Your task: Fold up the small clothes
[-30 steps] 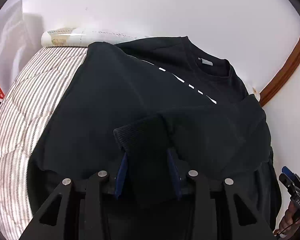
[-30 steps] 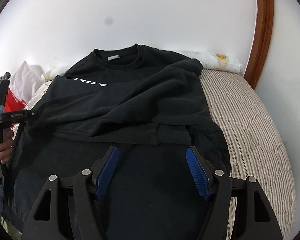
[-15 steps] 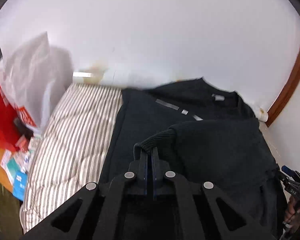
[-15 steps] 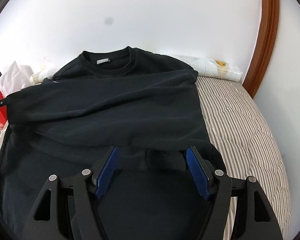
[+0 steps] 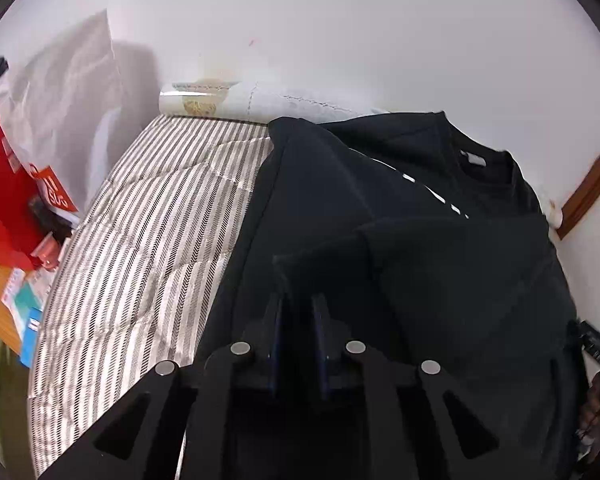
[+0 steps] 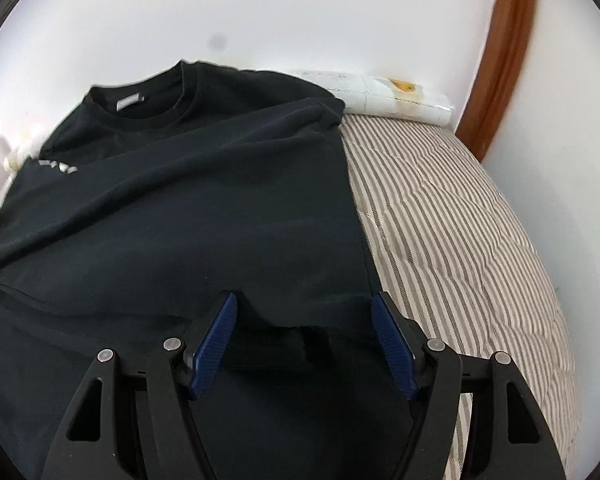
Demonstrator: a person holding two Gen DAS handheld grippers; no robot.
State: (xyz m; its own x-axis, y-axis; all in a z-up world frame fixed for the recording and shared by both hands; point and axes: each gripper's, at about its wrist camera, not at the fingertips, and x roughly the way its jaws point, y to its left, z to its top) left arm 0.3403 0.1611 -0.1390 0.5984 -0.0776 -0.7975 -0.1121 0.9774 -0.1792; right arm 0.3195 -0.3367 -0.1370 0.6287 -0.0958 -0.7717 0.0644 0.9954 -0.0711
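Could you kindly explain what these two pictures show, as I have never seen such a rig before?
A person holds a hand-held claw in each hand; no robot is involved. Each picture comes from a fisheye camera on one claw, looking along its fingers. A black sweatshirt lies on a striped mattress. In the left wrist view, the left claw has the sleeve cuff between its jaws, which are opening. In the right wrist view, the right claw stands open above the sweatshirt, holding nothing.
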